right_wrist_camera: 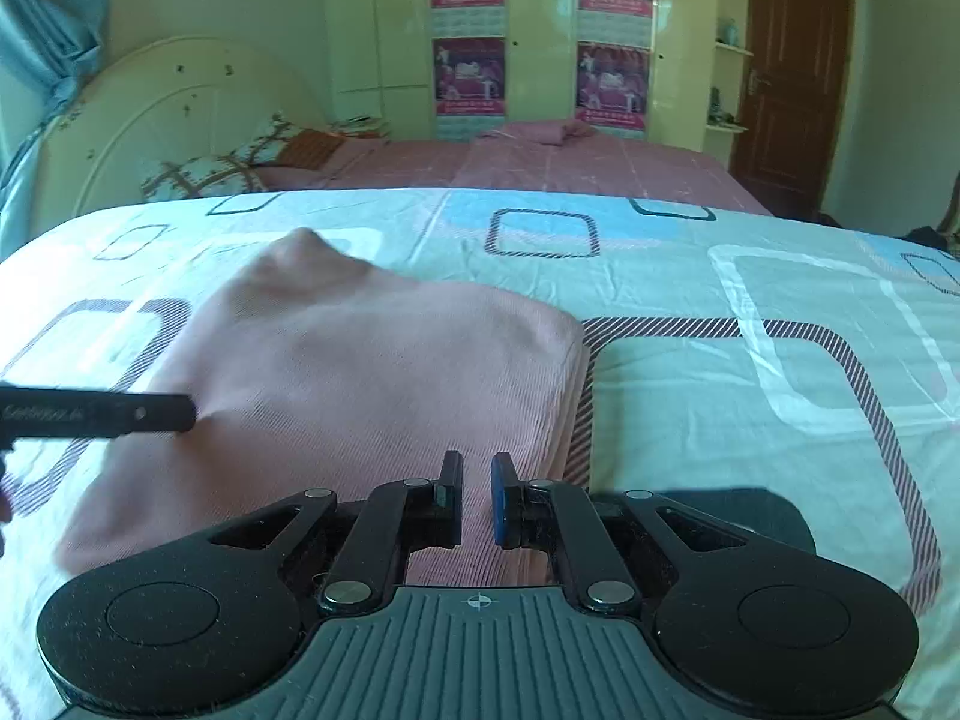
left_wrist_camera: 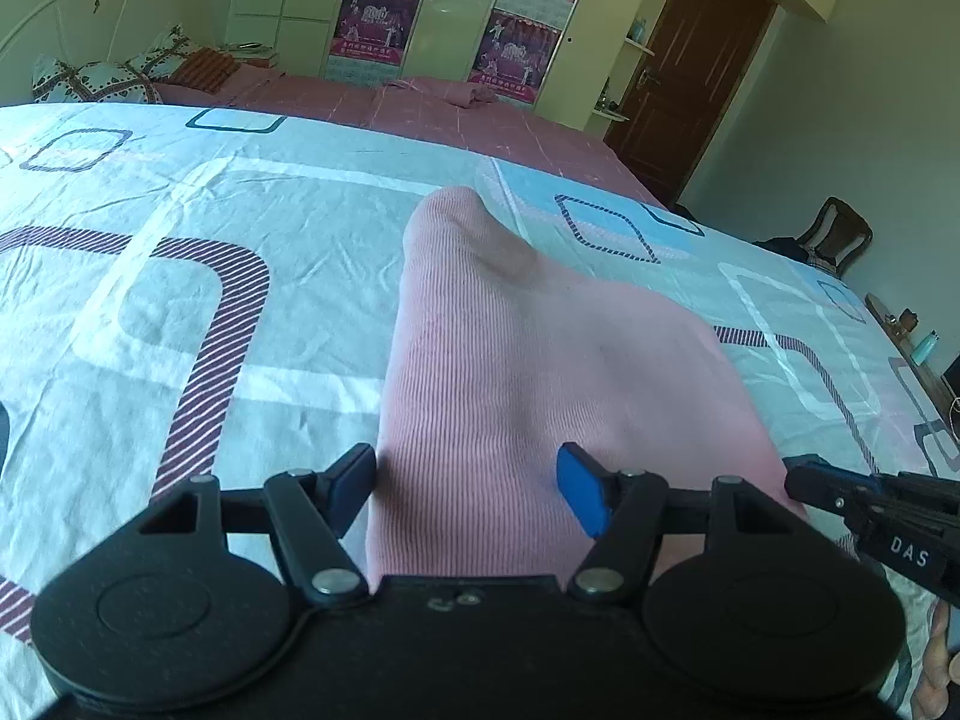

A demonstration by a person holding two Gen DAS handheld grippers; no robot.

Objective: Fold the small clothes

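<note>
**A:** What lies on the bed?

**B:** A pink ribbed garment, folded into a thick, roughly wedge-shaped bundle. It rests on a pale sheet printed with rounded squares in blue, white and striped purple. The garment sits toward the near edge of the bed, and one end rises to a soft peak pointing at the far edge.

**A:** Where is the left claw?

**B:** At the near end of the garment, angled downward. Its jaws stand wide, and the pink fabric fills the space between them. The dark left pad lies just at the garment's left border, and the blue right pad sits over the cloth. Whether the pads press on the fabric, I cannot tell.

**A:** And the right claw?

**B:** Its jaws are narrow, nearly together, with a thin ridge of the pink cloth running up into the slit between them; it appears to pinch the garment near its right border. From this side, the left claw's black finger reaches in from the left and touches the fabric.

**A:** What lies beyond the bed?

**B:** A second bed with a pink cover and patterned pillows, a cream wardrobe carrying posters, and a brown door on the right.
</note>
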